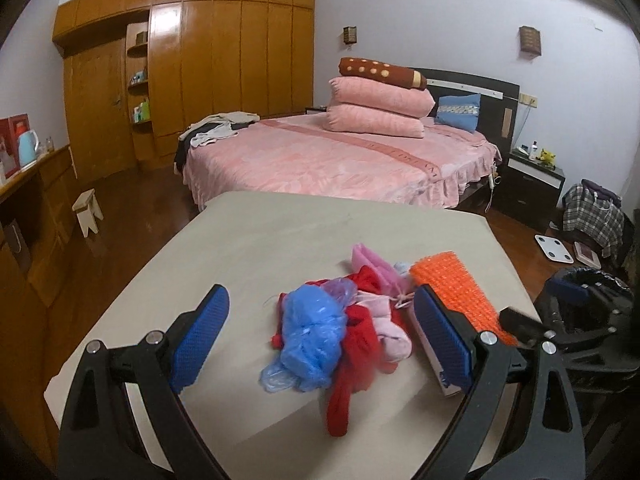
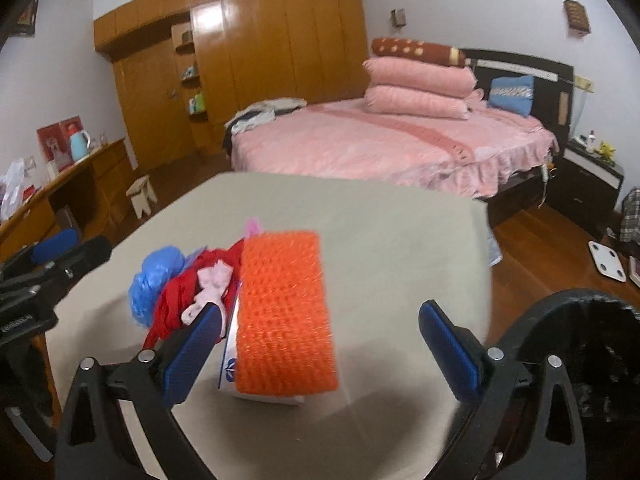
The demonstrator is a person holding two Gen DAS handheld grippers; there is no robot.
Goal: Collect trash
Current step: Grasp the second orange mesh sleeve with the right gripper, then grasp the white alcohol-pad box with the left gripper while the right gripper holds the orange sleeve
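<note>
The table (image 1: 248, 232) w/ its beige cover is the landmark: bed (image 1: 340, 160) behind its far edge, black-lined bin (image 2: 580, 360) off its right side, and the trash heaped on its near-right part. Largest piece is the orange mesh (image 2: 284, 312), draped over a white box (image 2: 230, 364) whose near end shows beneath it; left of the mesh lie red cloth (image 1: 356, 344), a crumpled blue bag (image 1: 312, 336) and pink scraps (image 1: 384, 276), all touching in one pile. Left gripper (image 1: 320, 336) is spread wide, nothing held, the bags lying between its pads in that view; right gripper (image 2: 320, 352) is likewise spread wide & empty, the mesh and box between its pads. Risks, as I judge: mesh is only laid on the box, so a pinch on mesh alone prob slides it off or tips the box; bags are slippery & tangled w/ cloth, so grabbing one may drag others off the table edge; both grippers sit close, so they could knock each other. Left view shows the whole pile & how pieces overlap; right view is motion-blurred but shows the box end under the mesh and much more of the bin, which left view only catches at its edge
</note>
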